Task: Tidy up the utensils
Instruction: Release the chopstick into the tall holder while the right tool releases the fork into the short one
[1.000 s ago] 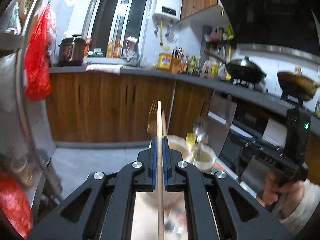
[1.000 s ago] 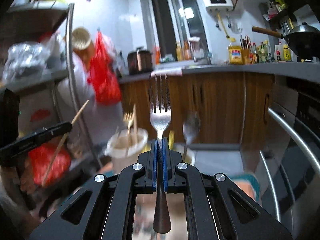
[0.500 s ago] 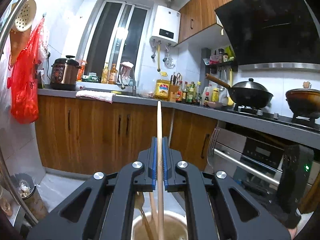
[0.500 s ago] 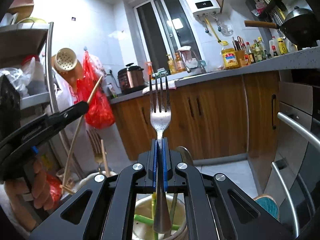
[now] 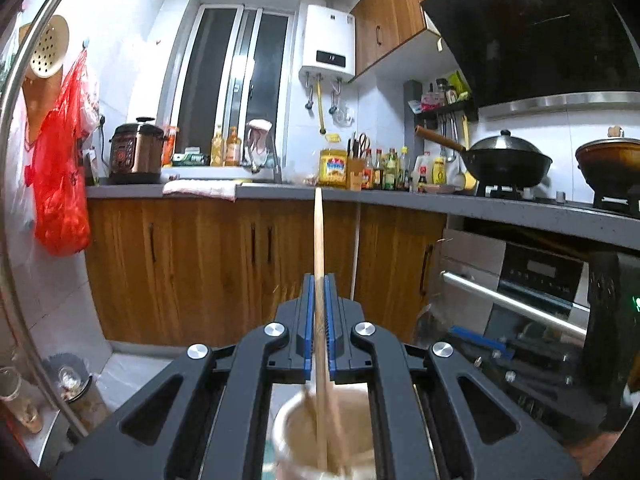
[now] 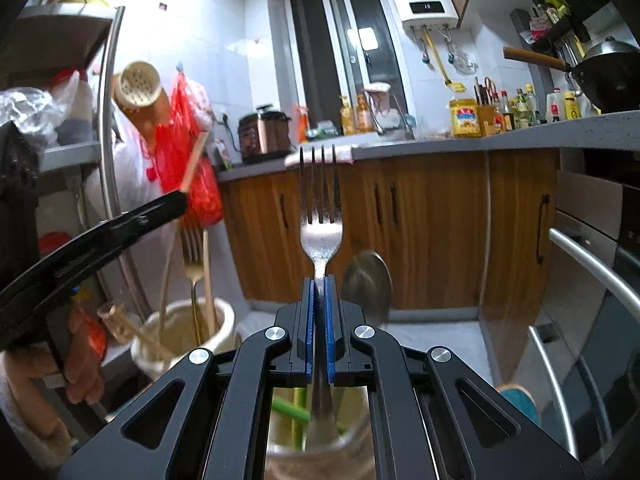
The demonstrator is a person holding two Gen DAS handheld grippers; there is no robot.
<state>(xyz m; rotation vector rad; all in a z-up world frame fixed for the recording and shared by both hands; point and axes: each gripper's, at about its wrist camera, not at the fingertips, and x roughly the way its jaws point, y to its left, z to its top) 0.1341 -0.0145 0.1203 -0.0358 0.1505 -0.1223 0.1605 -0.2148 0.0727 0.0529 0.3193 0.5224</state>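
Fork (image 6: 320,216) gripped, spoon (image 6: 367,284) beside, jar (image 6: 320,440) below

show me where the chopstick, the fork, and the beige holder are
chopstick (image 5: 318,240): left wrist view, on its shaft above the clamp.
fork (image 6: 321,236): right wrist view, base of its tines.
beige holder (image 6: 228,312): right wrist view, on its right rim.

Right gripper (image 6: 319,296) clamps fork (image 6: 320,216) — tines up.
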